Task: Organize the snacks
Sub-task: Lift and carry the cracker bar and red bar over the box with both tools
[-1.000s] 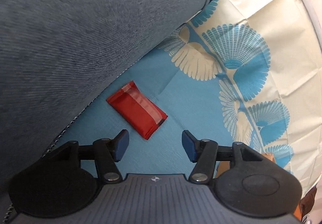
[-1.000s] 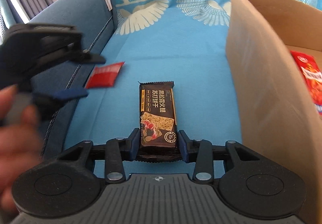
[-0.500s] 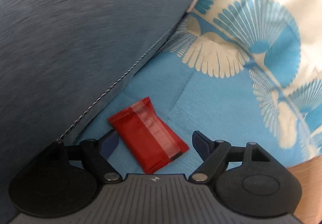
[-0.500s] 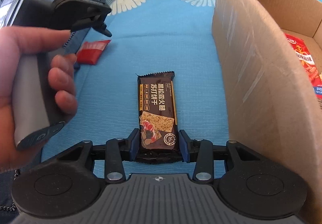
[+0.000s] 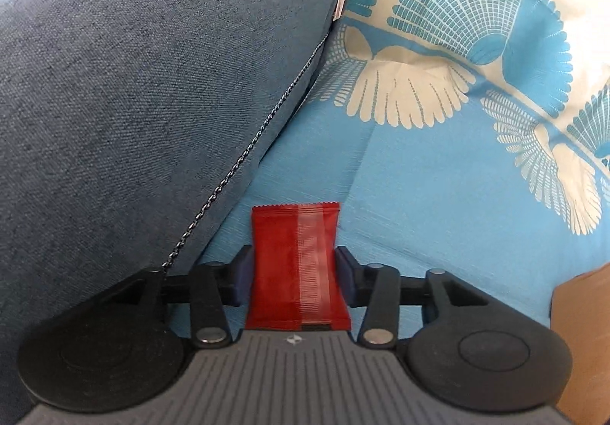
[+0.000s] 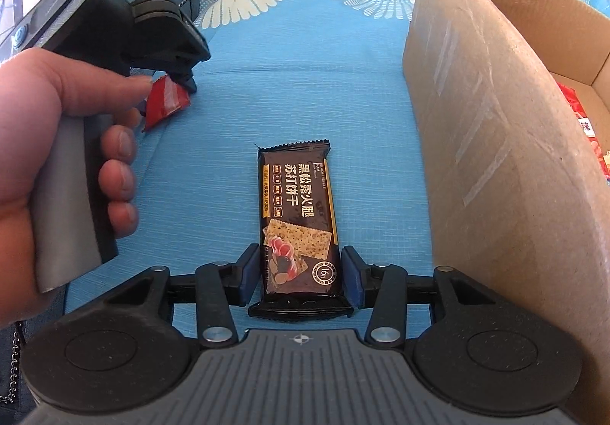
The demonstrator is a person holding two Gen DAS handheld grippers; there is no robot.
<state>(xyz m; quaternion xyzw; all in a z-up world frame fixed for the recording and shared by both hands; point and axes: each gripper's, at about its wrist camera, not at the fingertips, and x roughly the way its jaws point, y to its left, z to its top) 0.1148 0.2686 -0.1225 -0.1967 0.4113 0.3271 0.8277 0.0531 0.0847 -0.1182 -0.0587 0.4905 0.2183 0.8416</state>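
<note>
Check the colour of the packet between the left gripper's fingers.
Red packet, with a paler translucent strip; clearest in the left wrist view.

blue sofa armrest (image 5: 152, 81) beside a fan-patterned cover (image 5: 476, 43), sunlit.

red packet (image 5: 295, 268): glossy foil | sofa arm (image 5: 152, 100): coarse weave | box (image 6: 488, 127): matt cardboard

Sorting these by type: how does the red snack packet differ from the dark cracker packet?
The small red foil snack packet is plain red with a paler strip; the long dark-brown cracker packet carries printed text and a cracker picture. The red one is short and lies beside the blue-grey sofa cushion; the dark one is longer, near the cardboard box. Both sit between jaws.
</note>
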